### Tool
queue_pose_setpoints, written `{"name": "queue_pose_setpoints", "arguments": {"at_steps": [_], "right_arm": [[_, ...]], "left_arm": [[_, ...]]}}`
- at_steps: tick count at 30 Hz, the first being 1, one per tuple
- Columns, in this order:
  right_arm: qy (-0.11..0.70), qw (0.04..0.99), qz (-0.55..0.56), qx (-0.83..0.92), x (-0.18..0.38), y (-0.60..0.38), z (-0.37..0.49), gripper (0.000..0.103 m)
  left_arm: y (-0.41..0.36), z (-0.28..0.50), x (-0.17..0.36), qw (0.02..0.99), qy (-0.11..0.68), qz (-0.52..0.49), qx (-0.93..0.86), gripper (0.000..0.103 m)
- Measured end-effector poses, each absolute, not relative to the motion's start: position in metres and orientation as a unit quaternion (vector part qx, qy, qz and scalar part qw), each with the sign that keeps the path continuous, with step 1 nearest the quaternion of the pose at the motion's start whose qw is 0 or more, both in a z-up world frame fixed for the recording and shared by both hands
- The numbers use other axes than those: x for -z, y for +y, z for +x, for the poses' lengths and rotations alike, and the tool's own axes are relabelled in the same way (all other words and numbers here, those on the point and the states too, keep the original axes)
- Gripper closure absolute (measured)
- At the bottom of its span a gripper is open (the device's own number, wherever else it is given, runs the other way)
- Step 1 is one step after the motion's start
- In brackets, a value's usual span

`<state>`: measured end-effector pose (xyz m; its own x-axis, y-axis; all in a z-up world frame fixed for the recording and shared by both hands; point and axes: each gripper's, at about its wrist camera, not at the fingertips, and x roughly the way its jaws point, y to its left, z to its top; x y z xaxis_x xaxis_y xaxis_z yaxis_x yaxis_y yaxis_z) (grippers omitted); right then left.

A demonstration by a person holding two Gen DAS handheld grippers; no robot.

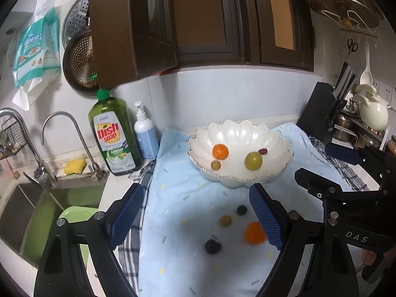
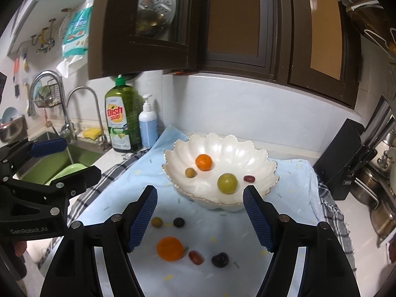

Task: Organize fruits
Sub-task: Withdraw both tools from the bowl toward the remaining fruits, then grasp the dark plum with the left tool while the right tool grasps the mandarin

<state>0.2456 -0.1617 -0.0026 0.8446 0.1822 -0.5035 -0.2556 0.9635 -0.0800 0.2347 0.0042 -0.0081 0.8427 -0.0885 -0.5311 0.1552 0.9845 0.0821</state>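
A white scalloped bowl [image 1: 272,146] [image 2: 259,158] stands on a light blue cloth [image 1: 188,198] [image 2: 118,198]. In it lie a small orange [image 2: 204,162], a green fruit [image 2: 227,183], a small yellow-brown fruit [image 2: 190,172] and a red grape [image 2: 249,178]. On the cloth in front lie an orange [image 2: 169,248] [image 1: 254,233], a red grape [image 2: 196,257], two dark fruits [image 2: 220,259] [image 2: 178,222] and a yellow-brown fruit [image 2: 156,222]. My left gripper [image 1: 196,212] is open above them. My right gripper [image 2: 200,216] is open and empty too.
A sink [image 1: 37,210] with taps and a green basin [image 1: 74,215] lies left. Dish soap [image 1: 113,133] and a pump bottle [image 1: 146,133] stand behind the cloth. A black knife block [image 1: 319,109] and pots [image 2: 381,198] stand right. Brown cabinets [image 1: 198,24] hang overhead.
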Motion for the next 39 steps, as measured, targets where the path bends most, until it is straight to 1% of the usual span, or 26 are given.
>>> {"name": "queue_pose_setpoints", "arguments": {"at_steps": [15,20,34,36,39], "right_arm": [[0.299,0.94,-0.091,-0.134,0.044,-0.147,0.236,0.03],[0.319,0.932,-0.098,-0.139,0.061,-0.143,0.238,0.03],[0.359,0.913,-0.118,-0.152,0.103,-0.138,0.253,0.031],[0.363,0.911,-0.121,-0.156,0.108,-0.137,0.256,0.031],[0.372,0.906,-0.123,-0.16,0.116,-0.136,0.261,0.031]], "left_arm": [[0.009,0.218,0.054,0.943,0.31,0.091,0.075,0.019],[0.009,0.223,0.072,0.936,0.328,0.094,0.086,0.024],[0.002,0.24,0.121,0.92,0.351,0.13,0.115,0.035],[0.001,0.244,0.127,0.918,0.356,0.134,0.117,0.037],[-0.001,0.25,0.135,0.913,0.364,0.135,0.125,0.043]]}}
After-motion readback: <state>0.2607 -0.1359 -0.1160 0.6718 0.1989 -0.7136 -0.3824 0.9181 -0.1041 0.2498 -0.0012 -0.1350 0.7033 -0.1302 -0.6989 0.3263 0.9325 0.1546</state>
